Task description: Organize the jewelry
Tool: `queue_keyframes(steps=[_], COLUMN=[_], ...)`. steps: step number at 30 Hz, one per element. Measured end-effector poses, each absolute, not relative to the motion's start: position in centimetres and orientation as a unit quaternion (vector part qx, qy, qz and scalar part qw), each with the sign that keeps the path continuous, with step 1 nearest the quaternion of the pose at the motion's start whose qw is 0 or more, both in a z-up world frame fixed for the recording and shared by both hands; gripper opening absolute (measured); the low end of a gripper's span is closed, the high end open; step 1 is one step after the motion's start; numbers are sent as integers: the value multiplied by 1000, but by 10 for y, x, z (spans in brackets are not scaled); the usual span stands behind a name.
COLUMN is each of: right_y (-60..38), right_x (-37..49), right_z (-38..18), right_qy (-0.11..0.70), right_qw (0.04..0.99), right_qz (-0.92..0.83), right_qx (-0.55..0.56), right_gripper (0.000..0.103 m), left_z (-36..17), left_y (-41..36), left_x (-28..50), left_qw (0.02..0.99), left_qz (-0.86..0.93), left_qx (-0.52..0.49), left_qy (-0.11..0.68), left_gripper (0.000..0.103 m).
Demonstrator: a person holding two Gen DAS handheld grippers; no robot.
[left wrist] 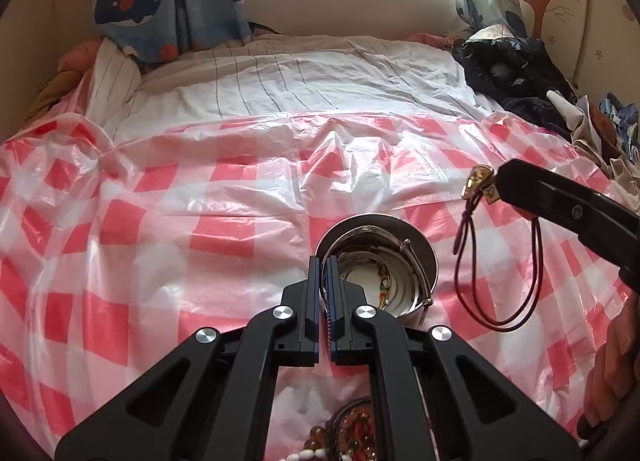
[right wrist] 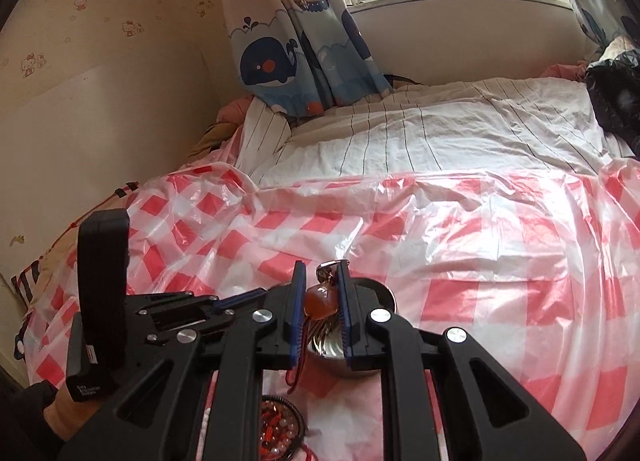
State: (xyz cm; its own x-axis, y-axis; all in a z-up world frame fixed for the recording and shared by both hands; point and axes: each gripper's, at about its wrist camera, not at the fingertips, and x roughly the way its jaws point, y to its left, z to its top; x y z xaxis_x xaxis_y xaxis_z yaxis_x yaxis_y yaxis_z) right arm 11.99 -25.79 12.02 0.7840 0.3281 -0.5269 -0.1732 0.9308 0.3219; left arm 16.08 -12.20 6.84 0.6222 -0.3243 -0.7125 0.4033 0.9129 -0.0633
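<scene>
Pendant (right wrist: 320, 301) on its dark cord (left wrist: 500, 281) hangs pinched in the right tool (right wrist: 320, 293) just right of the bowl (left wrist: 430, 257); left tool (left wrist: 323, 293) clamps the bowl's near-left rim, so center over bowl, lower cord first, then release.

open checkered sheet (left wrist: 168, 197), bowl (left wrist: 428, 253) centre, clothes (left wrist: 516, 73) right

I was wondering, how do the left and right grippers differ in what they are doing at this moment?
The left gripper is shut on the rim of the metal bowl, while the right gripper is shut on an amber pendant. The left gripper sits low at the bowl on the checked plastic sheet; the right gripper holds the pendant in the air, its dark cord dangling. Both are black with blue finger pads.
</scene>
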Motion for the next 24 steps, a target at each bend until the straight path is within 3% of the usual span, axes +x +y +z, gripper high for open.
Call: queue_keyframes(steps=[3,4,5,8,14,24], right_y=[-254,-253,-255,-272,-284,-268], right_x=[147,164,176,171,131,51], right_z=[107,89,71,49,59,28], right_qy=[316,358,391,405,391,426], right_qw=[933,920,909,901,907,895], right_qz=[128,118,103,80,71,64], right_qx=[117,105,104,133,137,119], right_gripper=[17,35,41,42,42,59], left_z=[57,48,42,39,48,42], left_y=[-140,-146,-148,-137,-109,-87], left_x=[178,185,189,186,166,98], left_qw=[890,883,881,882,888,888], left_qz=[-216,-211,-205,-195,-176,-157], left_qx=[70,85,91,88,80,127], left_qy=[396,410,417,420,417,413], left_gripper=[5,7,8,13,23,44])
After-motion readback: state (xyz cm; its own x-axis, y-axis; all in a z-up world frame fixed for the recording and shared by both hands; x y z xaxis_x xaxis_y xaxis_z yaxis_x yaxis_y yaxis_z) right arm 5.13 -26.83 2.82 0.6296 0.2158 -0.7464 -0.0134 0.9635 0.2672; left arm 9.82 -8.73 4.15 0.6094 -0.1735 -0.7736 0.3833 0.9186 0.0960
